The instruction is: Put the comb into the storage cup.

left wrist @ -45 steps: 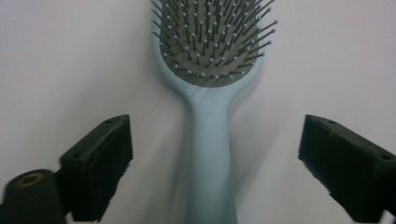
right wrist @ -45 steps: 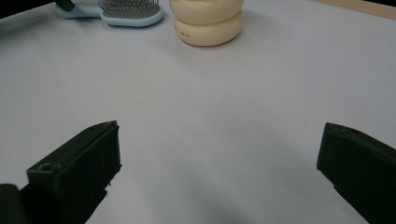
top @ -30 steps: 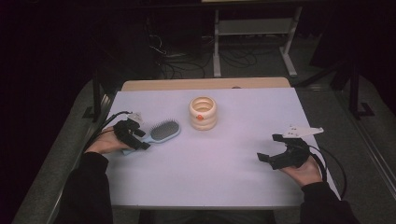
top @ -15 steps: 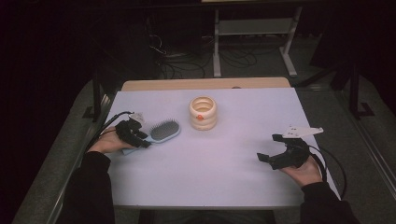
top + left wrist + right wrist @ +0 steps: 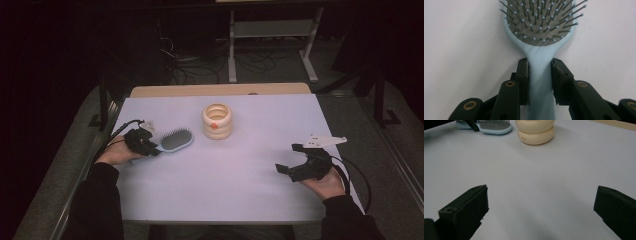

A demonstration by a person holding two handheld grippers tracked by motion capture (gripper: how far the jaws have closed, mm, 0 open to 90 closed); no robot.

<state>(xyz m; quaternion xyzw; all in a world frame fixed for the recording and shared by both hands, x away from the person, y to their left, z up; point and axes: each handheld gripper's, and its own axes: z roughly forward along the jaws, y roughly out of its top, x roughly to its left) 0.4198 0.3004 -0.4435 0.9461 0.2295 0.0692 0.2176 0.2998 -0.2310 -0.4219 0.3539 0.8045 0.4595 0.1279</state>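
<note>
A light blue hairbrush [image 5: 176, 140] lies bristles up on the white table [image 5: 240, 200], left of centre. My left gripper [image 5: 152, 148] holds its handle; in the left gripper view the hairbrush [image 5: 541, 25] runs back between both pads, and the left gripper [image 5: 540, 67] has just been closing onto the handle. My right gripper [image 5: 287, 158] rests near the table's right edge, open, with nothing between its jaws. In the right gripper view the right gripper [image 5: 541, 202] frames bare table, with the hairbrush [image 5: 495, 126] far off.
A cream container of stacked rings [image 5: 217, 121] with a small red mark stands at the table's middle back, also the cream container [image 5: 536, 132] in the right gripper view. A wooden strip [image 5: 220, 89] borders the far edge. Metal stands and cables sit on the dark floor beyond.
The left gripper's jaws have narrowed onto the hairbrush handle. Both hands and the brush have stayed where they were.
</note>
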